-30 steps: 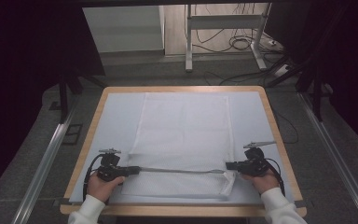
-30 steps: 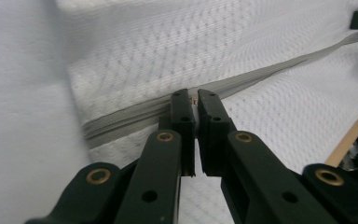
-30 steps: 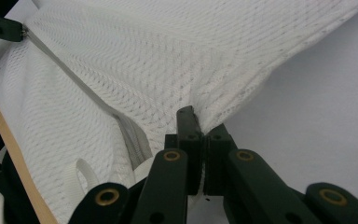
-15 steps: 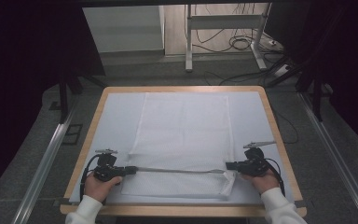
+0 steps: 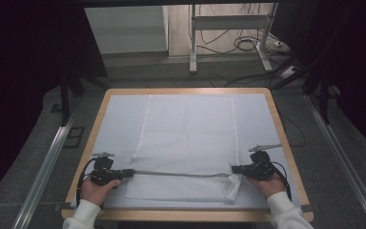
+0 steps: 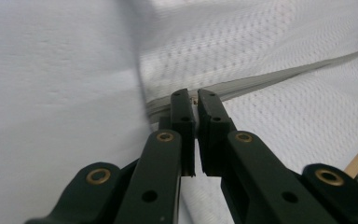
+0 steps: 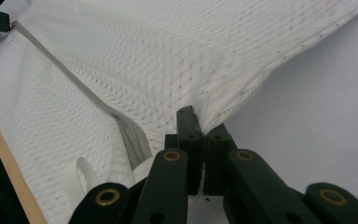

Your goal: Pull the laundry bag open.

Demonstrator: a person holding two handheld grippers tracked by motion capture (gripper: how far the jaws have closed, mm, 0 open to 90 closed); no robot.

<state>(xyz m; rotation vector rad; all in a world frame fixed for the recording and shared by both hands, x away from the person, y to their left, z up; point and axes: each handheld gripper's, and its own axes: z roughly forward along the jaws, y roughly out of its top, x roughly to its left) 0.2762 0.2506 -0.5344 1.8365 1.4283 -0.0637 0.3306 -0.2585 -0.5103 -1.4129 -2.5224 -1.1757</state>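
- 1 white mesh laundry bag (image 5: pixel 188 143) lies flat on the table (image 5: pixel 262 92), reaching from near its far edge to near its near edge — midway between the left and right edges.
- 1 grey zipper (image 5: pixel 181 173) runs taut across the bag near the near edge.
- 2 grippers — the left gripper (image 5: pixel 127 172) is clamped on the zipper's left end, the right gripper (image 5: pixel 234 169) is clamped on the bag's fabric at the zipper's right end.
- 2 hands, 1 behind each gripper, at the near corners.

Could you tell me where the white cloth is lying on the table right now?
In the high view the white cloth lies flat across the middle of the table, its near edge lifted and stretched between the left gripper and the right gripper.
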